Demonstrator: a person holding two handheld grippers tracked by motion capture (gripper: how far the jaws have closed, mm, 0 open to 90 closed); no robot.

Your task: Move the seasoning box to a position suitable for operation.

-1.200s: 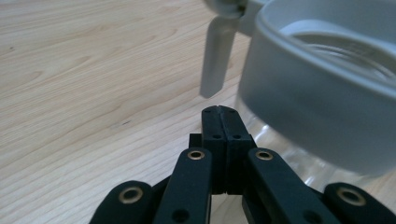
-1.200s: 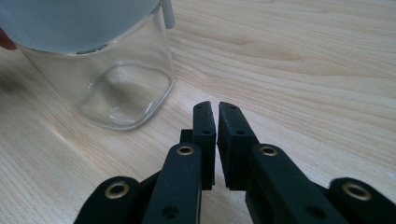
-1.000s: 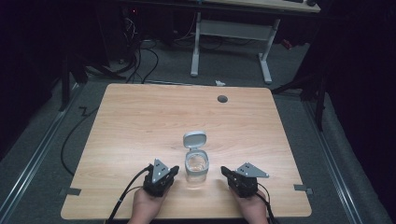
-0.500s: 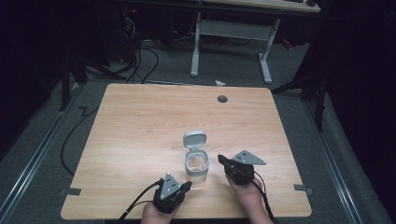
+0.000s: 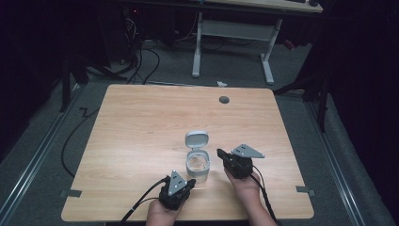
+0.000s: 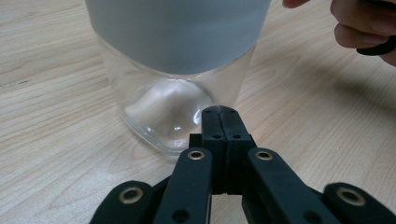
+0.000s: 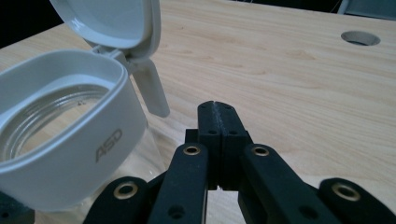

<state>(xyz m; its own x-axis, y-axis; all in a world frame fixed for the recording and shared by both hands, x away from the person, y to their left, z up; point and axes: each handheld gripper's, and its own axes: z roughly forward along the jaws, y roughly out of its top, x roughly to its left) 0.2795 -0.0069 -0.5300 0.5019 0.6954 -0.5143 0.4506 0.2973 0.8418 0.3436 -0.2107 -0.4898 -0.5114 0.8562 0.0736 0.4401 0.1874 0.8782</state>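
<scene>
Both hands are reaching in from the near edge of the wooden table (image 5: 141, 122). The left gripper (image 5: 187, 184) is lying low and angled toward the base of the glass jar (image 5: 197, 165), its jaws pressed together on nothing, tips just short of the glass. The right gripper (image 5: 220, 153) is sitting just right of the jar at rim height, jaws likewise closed and empty. The jar is standing upright near the table's front middle, its grey collar (image 7: 70, 140) marked ASD, its hinged lid (image 7: 112, 21) flipped open behind. It is looking empty inside. A round cable hole (image 5: 224, 99) is showing near the far edge.
</scene>
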